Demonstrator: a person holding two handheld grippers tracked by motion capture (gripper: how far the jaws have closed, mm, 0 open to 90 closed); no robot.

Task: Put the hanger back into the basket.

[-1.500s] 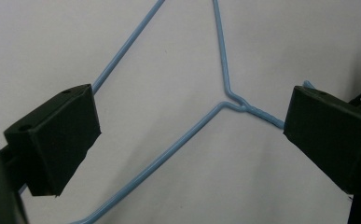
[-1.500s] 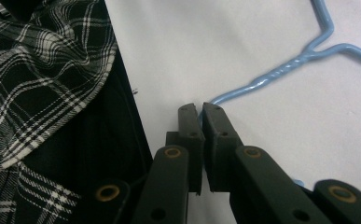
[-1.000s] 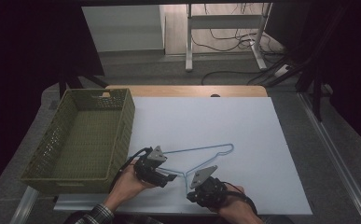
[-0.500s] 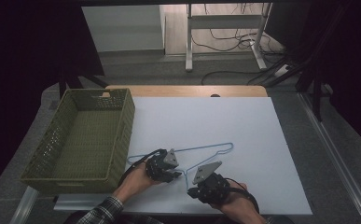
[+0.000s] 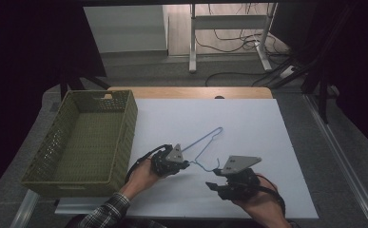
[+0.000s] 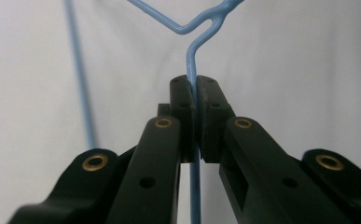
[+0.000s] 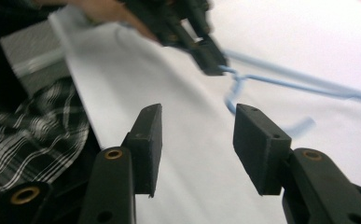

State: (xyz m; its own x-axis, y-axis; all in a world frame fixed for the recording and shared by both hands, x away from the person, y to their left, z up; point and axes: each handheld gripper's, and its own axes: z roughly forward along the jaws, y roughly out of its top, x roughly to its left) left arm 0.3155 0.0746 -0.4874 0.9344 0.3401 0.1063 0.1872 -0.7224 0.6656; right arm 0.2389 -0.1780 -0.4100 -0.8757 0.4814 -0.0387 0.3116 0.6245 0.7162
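Hanger (image 5: 204,145), blue wire, sits near the middle of the white table (image 5: 267,142), angled from the left gripper (image 5: 184,165) up toward the far right. The left gripper (image 6: 194,100) has its jaws pressed together on the thin wire close to the neck below the hook, as its own view shows. The right gripper (image 5: 215,186) waits just near of the hook with jaws spread and nothing between them (image 7: 197,126).

Such wire is probably light, springy and slick, so a pinch near the neck twist should resist turning best. A green basket (image 5: 84,137) stands at the left, close beside the left hand. Open room lies right and far; the near table edge is close.
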